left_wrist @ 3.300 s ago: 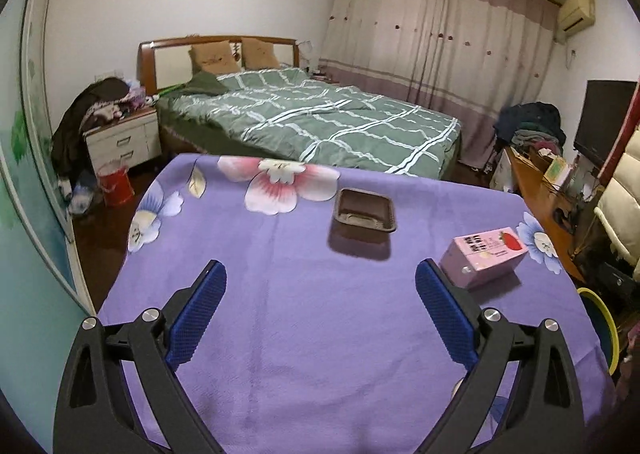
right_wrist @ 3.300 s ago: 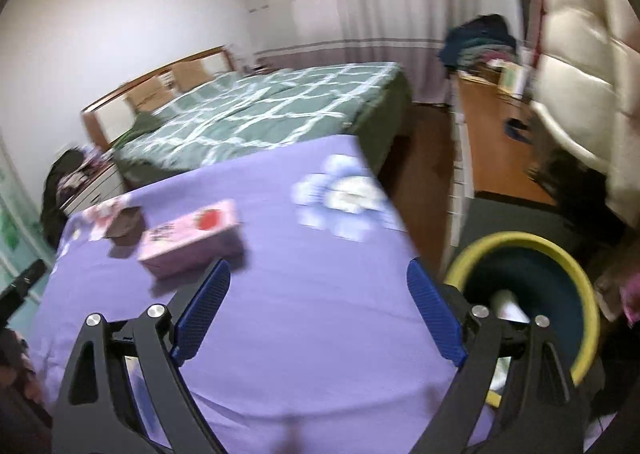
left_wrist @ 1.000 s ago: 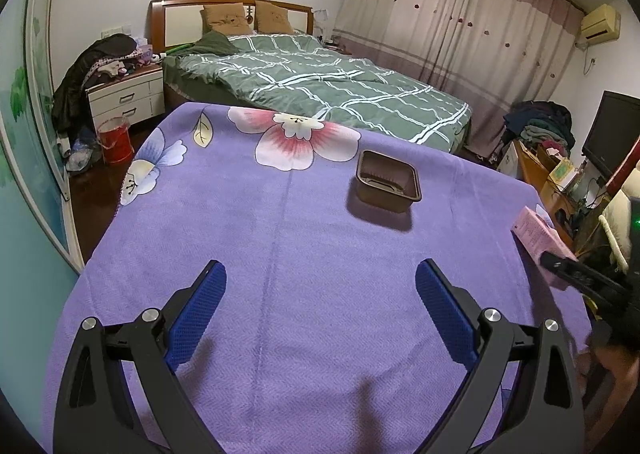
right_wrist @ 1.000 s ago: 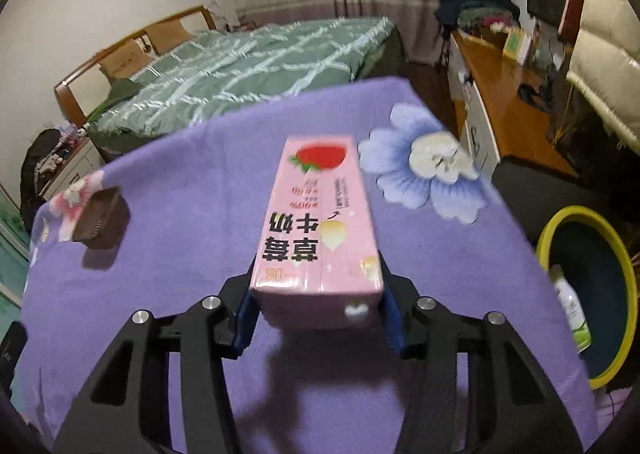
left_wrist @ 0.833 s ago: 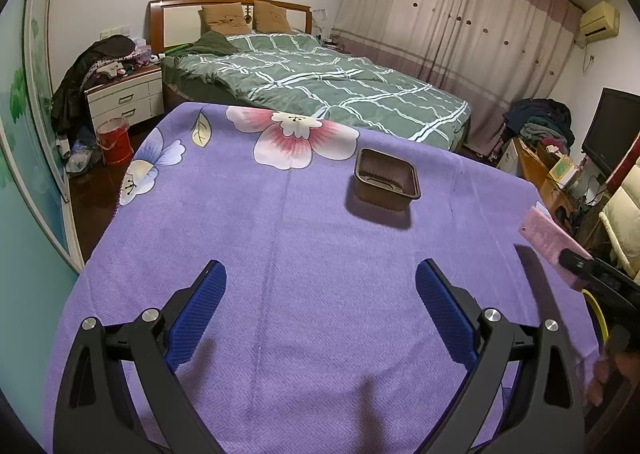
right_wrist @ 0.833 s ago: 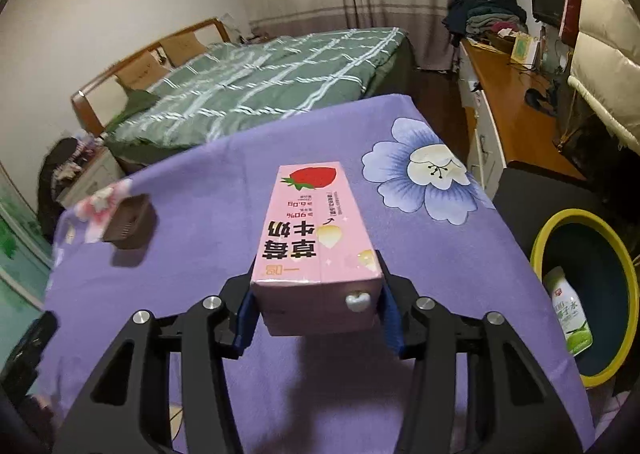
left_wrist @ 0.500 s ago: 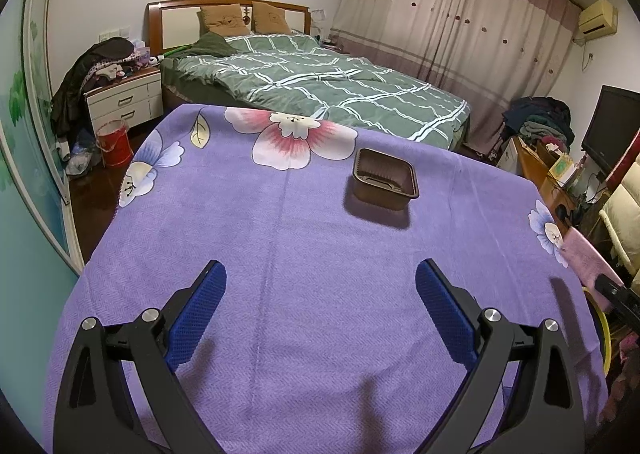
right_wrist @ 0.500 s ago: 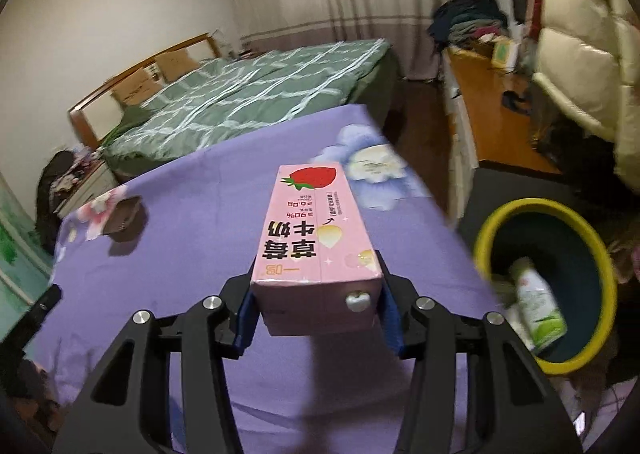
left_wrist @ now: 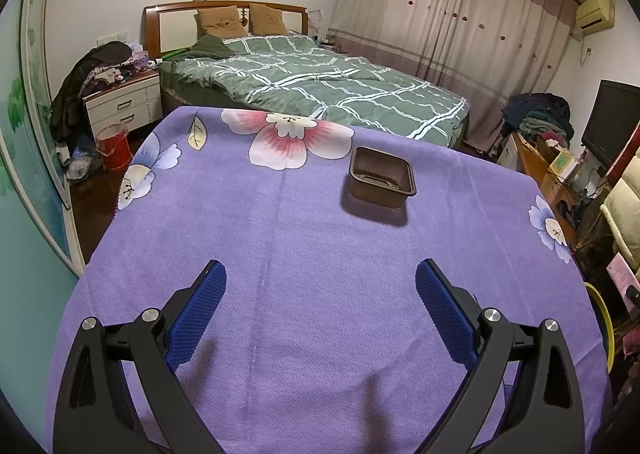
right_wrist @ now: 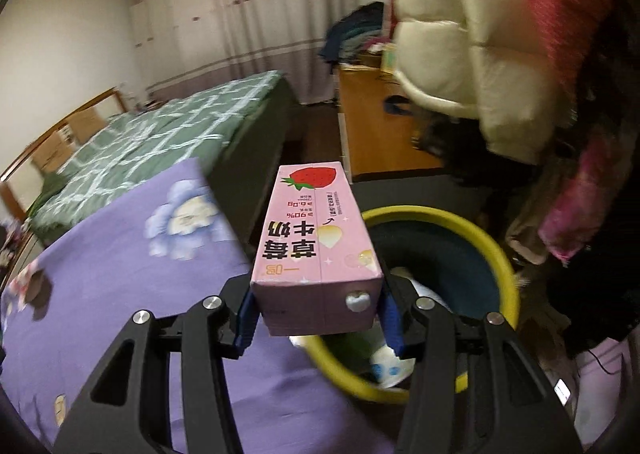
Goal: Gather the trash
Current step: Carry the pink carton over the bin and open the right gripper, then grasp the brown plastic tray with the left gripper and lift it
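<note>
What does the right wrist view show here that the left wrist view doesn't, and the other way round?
Right wrist only: the right gripper clamped on the pink milk carton, and trash inside the yellow-rimmed bin.
Left wrist only: the open, empty left gripper, and the nightstand.
Both: the purple cloth, the brown tray, the bed, the curtains.

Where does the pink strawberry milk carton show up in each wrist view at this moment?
Left wrist: pink milk carton is a sliver at the far right edge, past the table.
Right wrist: centre frame, clamped in the right gripper, above the yellow-rimmed bin.
Shared landmark: the brown tray, also at.
</note>
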{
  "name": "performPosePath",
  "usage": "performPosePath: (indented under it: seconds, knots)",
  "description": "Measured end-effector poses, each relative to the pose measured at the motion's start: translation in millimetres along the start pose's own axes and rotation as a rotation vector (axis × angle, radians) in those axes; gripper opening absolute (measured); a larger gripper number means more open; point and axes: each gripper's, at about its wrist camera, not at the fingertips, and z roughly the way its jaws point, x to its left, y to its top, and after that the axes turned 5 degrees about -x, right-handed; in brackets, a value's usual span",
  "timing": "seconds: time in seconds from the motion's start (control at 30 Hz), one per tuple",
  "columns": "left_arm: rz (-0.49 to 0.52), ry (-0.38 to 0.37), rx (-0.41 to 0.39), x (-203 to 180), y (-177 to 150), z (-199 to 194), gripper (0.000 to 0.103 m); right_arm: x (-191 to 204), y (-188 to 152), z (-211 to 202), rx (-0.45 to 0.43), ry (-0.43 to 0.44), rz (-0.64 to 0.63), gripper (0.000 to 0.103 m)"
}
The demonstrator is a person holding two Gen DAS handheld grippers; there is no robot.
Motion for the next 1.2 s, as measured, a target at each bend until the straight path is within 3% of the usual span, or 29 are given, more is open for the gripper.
performPosePath:
  seconds: [0.3,0.53,0.67,0.83,1.0,1.2]
  knots:
    - [0.022,0.007,0.018,-9,-9,6,0.094,-39,1,23,0.04,-0.052,0.05,0.048]
    - [-0.038,0.024,0.024,1,-14,4,0.094,-53,1,33,0.077,-0.059,0.074,0.049]
    - [-0.054,0.014,0.026,0,-18,2,0.094,-56,2,29,0.049,-0.078,0.078,0.061]
    - [-0.068,-0.02,0.047,-13,-27,2,0.094,-37,3,14,-0.007,0.039,0.062,0.061]
    - [-0.058,-0.024,0.037,-26,-31,-2,0.094,13,0,8,-0.024,0.186,-0.043,0.066]
    - [-0.06,-0.024,0.032,-33,-33,-5,0.094,49,-11,11,-0.037,0.27,-0.145,0.067]
